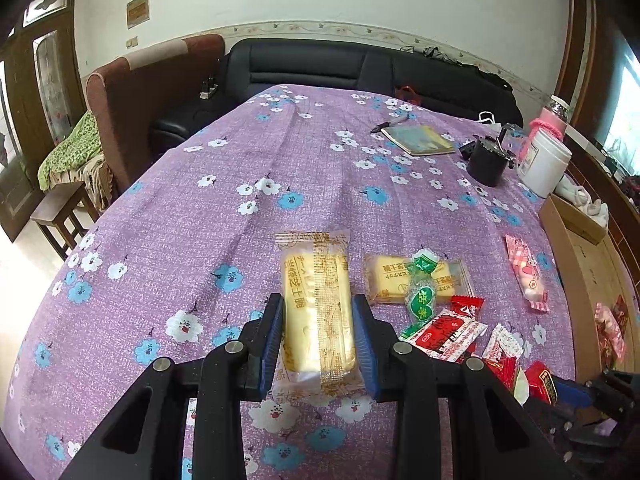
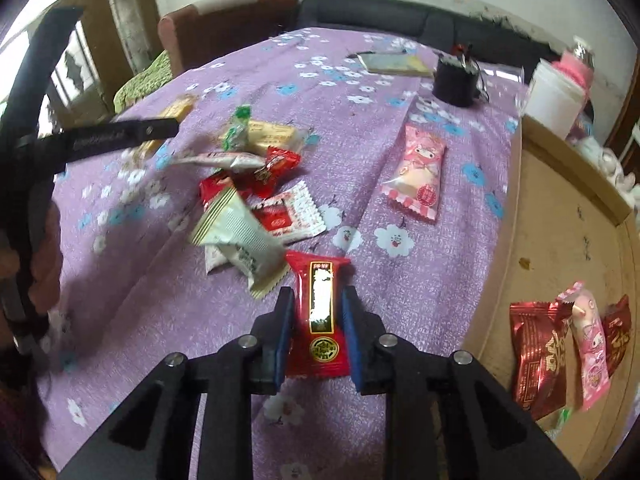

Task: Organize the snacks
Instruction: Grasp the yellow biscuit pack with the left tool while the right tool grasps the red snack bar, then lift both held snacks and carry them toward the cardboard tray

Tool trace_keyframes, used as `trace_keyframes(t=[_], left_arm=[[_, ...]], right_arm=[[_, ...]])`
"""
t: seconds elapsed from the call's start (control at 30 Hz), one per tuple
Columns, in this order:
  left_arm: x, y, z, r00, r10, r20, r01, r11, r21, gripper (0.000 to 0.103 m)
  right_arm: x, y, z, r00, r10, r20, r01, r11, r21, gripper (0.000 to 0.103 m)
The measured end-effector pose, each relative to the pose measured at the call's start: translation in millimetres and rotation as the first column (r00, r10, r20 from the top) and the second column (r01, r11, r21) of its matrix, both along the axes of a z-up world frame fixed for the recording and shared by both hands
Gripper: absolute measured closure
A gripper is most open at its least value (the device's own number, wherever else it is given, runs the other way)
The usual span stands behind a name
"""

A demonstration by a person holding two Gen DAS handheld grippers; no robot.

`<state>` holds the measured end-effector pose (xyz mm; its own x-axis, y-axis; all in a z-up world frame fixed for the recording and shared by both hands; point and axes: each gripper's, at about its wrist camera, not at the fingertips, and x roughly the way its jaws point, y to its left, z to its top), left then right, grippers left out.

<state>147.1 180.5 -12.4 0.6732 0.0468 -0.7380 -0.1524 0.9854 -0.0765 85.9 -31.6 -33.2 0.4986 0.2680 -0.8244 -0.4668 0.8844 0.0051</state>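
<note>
The left gripper pinches a long yellow cake packet; the right gripper pinches a glossy red packet near the cardboard box edge.

A table under a purple flowered cloth is carrying everything. Ahead and right of the left gripper, a yellow cake packet is lying flat beside a heap of red and white sweets, with a pink marshmallow bag further right. Far ahead, a notebook, a pen, a black pot and a white tub are sitting. A cardboard box is lying right of the right gripper.
</note>
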Motion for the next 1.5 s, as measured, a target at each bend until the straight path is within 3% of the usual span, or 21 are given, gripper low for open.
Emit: trace_keyframes(t=[0.17,0.27,0.53,0.73,1.03,1.5], left_arm=[[3,-1,-4,1.0,0.001,-0.017,-0.001,1.0,0.001,0.067],[2,-2,-2,1.0,0.003,-0.002,-0.003,1.0,0.01,0.067],[-12,-21,13,0.992,-0.035,0.119,0.025,0.996,0.084,0.067],[-22,-38,22,0.976,-0.068,0.204,0.031,0.983,0.178,0.067],[-25,-55,20,0.971,-0.109,0.214,0.051,0.964,0.259,0.067],[-35,-61,24,0.961,-0.115,0.251,0.038,0.955,0.293,0.067]], right_arm=[[-12,4,5,0.996,0.035,0.077,-0.032,0.999,-0.039,0.086],[-11,-11,18,0.996,-0.008,0.094,0.0,0.996,0.084,0.086],[-14,-35,46,0.98,-0.077,0.183,0.026,0.964,0.265,0.086],[-11,-39,46,0.979,-0.097,0.178,0.045,0.96,0.277,0.086],[-7,-48,45,0.979,-0.126,0.163,0.071,0.949,0.307,0.086],[-6,-56,47,0.972,-0.164,0.165,0.105,0.941,0.32,0.086]])
